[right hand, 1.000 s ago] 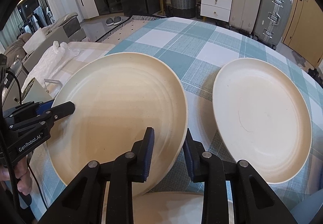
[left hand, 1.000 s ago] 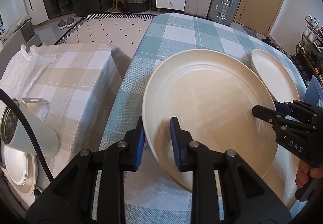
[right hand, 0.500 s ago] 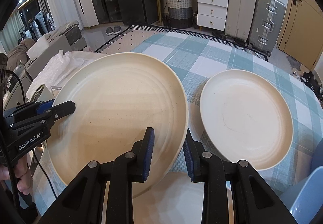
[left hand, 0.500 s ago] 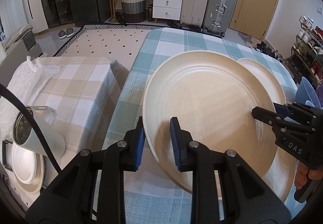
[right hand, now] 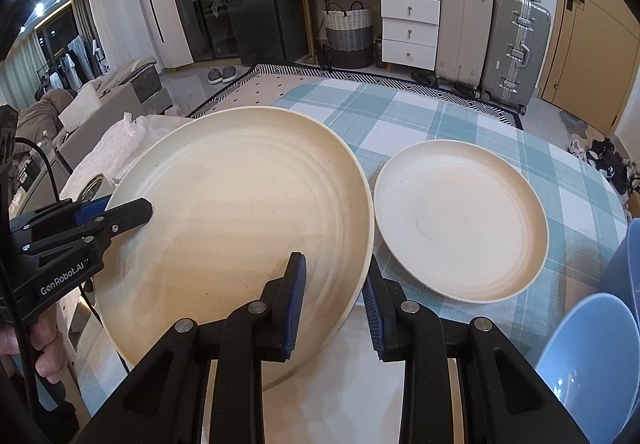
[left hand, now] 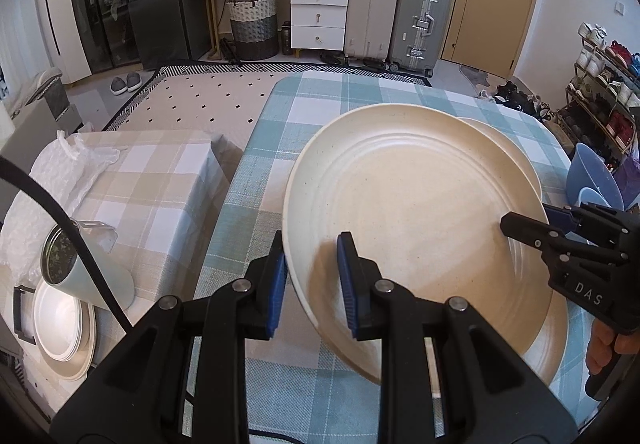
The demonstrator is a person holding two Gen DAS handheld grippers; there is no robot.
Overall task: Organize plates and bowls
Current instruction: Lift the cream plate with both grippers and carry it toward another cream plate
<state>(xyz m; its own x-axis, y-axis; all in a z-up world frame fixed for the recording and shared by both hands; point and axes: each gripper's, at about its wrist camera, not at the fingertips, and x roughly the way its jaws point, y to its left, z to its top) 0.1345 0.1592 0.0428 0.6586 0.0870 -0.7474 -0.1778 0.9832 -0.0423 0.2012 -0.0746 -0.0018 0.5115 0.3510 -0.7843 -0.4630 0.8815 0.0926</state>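
Pinched on opposite edges of one big cream plate (left hand: 416, 211): left gripper (left hand: 312, 280) clamped over the near-left rim, right gripper (right hand: 334, 304) clamped over the far-right rim, blue pads (right hand: 296, 300) either side of the lip. No gap to speak of in either pair beyond the rim's own thickness.

Carried clear of the checked table (left hand: 280, 147) now, tilted a little, higher than a second ago; more floor and far wall in both views than before, and the table further below. Grip unchanged through the lift, same spots on the rim.

Second cream plate (right hand: 460, 219) flat on the cloth, just to the right of the held one, partly hidden behind it in the left view. Something pale directly beneath the lifted plate in the right view, possibly another plate; hard to tell. Blue bowls (right hand: 592, 356) at the right edge of the table.

Likely meaning for the task: pick-up finished, transfer under way, probably toward stacking on the second plate. Rim-only hold on a broad, smooth plate, so some risk of slipping or tipping if the two hands drift apart.
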